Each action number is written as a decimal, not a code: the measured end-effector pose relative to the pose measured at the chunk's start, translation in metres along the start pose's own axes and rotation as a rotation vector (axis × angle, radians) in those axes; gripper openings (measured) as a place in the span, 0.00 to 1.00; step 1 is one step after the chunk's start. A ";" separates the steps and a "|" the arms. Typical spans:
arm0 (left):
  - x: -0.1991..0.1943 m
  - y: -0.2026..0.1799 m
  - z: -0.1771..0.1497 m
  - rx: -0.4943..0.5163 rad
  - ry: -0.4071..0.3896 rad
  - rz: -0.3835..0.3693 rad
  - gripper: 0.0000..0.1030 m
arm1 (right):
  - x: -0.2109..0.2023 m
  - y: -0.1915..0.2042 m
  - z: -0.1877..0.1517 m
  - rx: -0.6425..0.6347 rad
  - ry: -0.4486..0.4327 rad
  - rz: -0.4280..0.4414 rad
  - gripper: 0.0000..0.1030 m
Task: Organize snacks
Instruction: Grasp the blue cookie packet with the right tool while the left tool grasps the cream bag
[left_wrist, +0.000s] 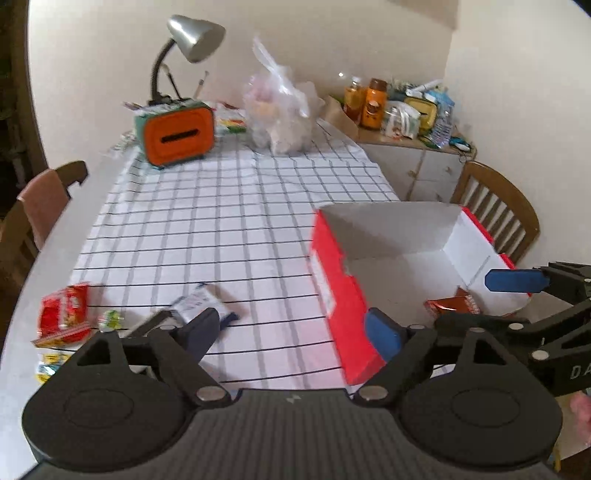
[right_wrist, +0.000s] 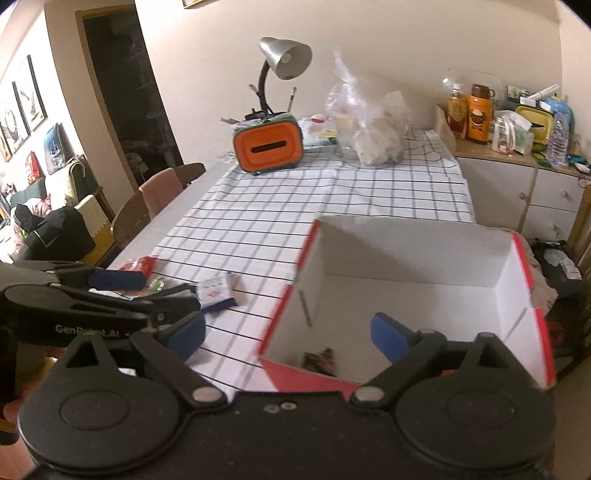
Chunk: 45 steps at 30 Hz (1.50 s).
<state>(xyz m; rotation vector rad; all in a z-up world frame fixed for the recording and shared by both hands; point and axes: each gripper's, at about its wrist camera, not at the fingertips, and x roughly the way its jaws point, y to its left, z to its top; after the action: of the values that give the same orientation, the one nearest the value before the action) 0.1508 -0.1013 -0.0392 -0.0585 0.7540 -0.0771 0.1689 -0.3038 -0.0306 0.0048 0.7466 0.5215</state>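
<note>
A red cardboard box (left_wrist: 332, 273) with a white inside stands open on the checked cloth; it also shows in the right wrist view (right_wrist: 413, 254). A red snack packet (left_wrist: 454, 304) lies inside it, seen dark in the right wrist view (right_wrist: 319, 360). My left gripper (left_wrist: 291, 328) is open and empty, its right finger against the box's red side. My right gripper (right_wrist: 291, 332) is open and empty, straddling the box's near left wall. A white-and-blue packet (left_wrist: 195, 304) (right_wrist: 216, 291), a red packet (left_wrist: 62, 312) (right_wrist: 142, 266) and a small green one (left_wrist: 110, 319) lie left of the box.
An orange tissue box (left_wrist: 177, 134) with a desk lamp (left_wrist: 195, 35) and a plastic bag (left_wrist: 280, 118) stand at the table's far end. Chairs (left_wrist: 495, 206) flank the table. A cabinet (right_wrist: 517, 184) with bottles is at the back right.
</note>
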 end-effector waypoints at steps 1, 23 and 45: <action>-0.003 0.006 -0.002 0.001 -0.005 0.004 0.84 | 0.002 0.006 0.000 -0.003 -0.002 0.006 0.98; -0.012 0.168 -0.054 -0.112 0.038 0.099 0.84 | 0.087 0.130 -0.027 -0.200 0.091 0.025 0.98; 0.049 0.224 -0.093 -0.191 0.229 0.100 0.84 | 0.204 0.156 -0.061 -0.425 0.327 0.014 0.77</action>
<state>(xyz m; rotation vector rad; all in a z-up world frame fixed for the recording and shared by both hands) 0.1337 0.1149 -0.1584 -0.1966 0.9910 0.0852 0.1842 -0.0853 -0.1783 -0.4805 0.9413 0.6956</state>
